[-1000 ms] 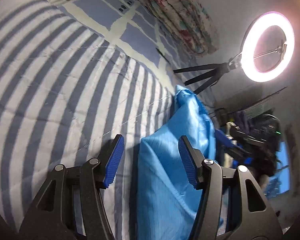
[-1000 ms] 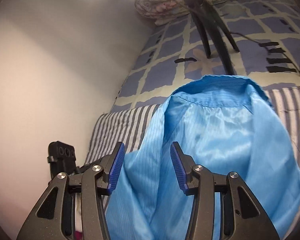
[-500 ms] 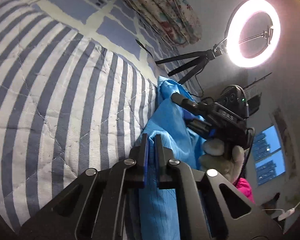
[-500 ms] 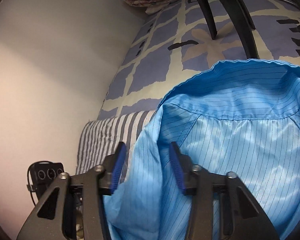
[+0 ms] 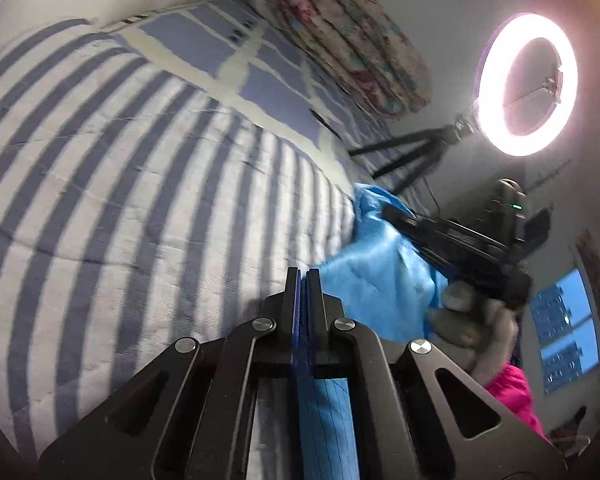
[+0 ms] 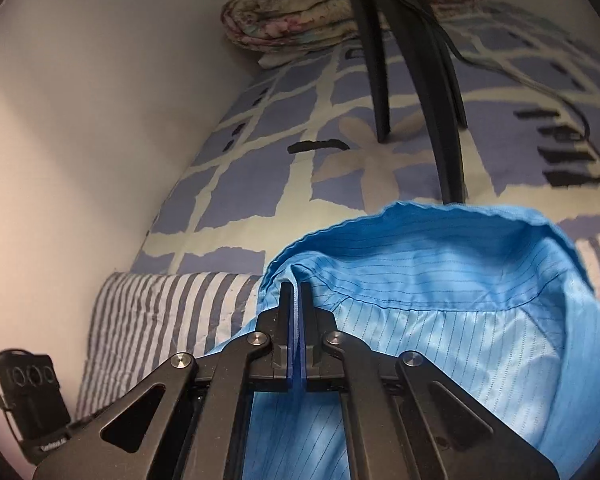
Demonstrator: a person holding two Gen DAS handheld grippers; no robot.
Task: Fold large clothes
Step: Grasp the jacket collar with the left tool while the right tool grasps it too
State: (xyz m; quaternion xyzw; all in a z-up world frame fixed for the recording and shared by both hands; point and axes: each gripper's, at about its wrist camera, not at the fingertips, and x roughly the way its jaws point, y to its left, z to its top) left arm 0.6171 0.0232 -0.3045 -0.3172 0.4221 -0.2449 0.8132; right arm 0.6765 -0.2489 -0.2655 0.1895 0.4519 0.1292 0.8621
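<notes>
Left gripper [image 5: 303,280]: my black jaws with blue pads are pressed together on an edge of the blue garment; a strip of the cloth shows between the arms below the pads.
Right gripper [image 6: 296,292]: my jaws are pinched tight on a fold of the same cloth, just under the collar seam at its left end.
Blue garment [image 6: 440,320]: a light blue shirt-like piece of thin, slightly shiny fabric with fine dark pinstripes. In the right wrist view its collar stands up in an open arc, with a stitched seam below it and gathered cloth under that. In the left wrist view [image 5: 380,280] it is bunched and creased between my two grippers.
Where it lies: on the bed, over the striped quilt, near the border with the patterned sheet.
Striped quilt [image 5: 120,200]: grey-blue and white stripes, stitched in soft puffs, beneath and to the left of the garment.
Other hand [image 5: 472,316]: in the left wrist view, a light-gloved hand with a pink sleeve holds the other gripper at the garment's far side.
Patterned sheet [image 6: 260,152]: lavender blocks on cream, beyond the quilt.
Tripod legs [image 6: 412,80]: black, standing on the sheet behind the collar.
Ring light [image 5: 528,84]: lit, above the tripod.
Floral blanket [image 5: 348,36]: folded, against the wall at the far end.
</notes>
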